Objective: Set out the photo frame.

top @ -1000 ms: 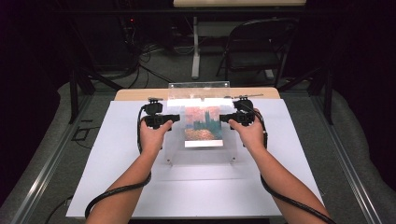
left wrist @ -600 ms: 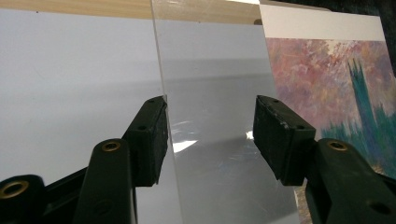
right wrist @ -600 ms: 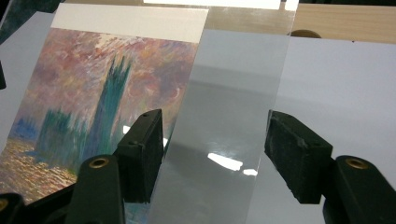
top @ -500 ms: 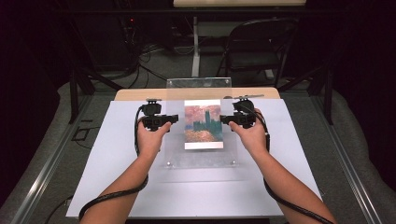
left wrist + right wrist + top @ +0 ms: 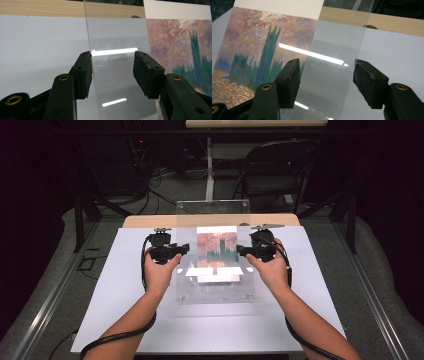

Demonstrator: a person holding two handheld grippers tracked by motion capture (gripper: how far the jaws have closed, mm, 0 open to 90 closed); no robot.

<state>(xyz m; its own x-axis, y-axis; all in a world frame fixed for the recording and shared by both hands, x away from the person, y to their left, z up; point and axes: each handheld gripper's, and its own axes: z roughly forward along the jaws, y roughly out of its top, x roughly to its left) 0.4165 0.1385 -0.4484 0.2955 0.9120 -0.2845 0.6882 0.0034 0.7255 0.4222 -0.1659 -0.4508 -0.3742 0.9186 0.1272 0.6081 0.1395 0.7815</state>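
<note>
High view: two bare forearms come up from the near edge of the white tabletop [image 5: 125,285], each hand carrying a black two-jaw gripper, and between them a clear acrylic sheet [image 5: 215,215] tilts up off the table, its far edge raised toward the wooden strip [image 5: 150,221] at the back and its near edge low by the person. Behind or under the sheet I see a painted print of a blue-green tower under a pink and orange sky [image 5: 216,247], with white glare bars across its lower part. The left gripper [image 5: 181,250] sits at the sheet's left edge and the right gripper [image 5: 243,251] at its right edge. From up here I cannot tell how the jaws stand. The left gripper view settles that: its jaws have just been closing, yet they stand about halfway apart, one pad touching the sheet's left edge and the other clear of the surface, so there is no clamp. The right gripper view shows its jaws spread wide, the sheet's right margin running between them, with neither pad pressing on it. Those two close views also show brushwork and the print's blank cream top border [image 5: 279,7], which the high view blurs. A dark chair [image 5: 272,170] stands beyond the table.
</note>
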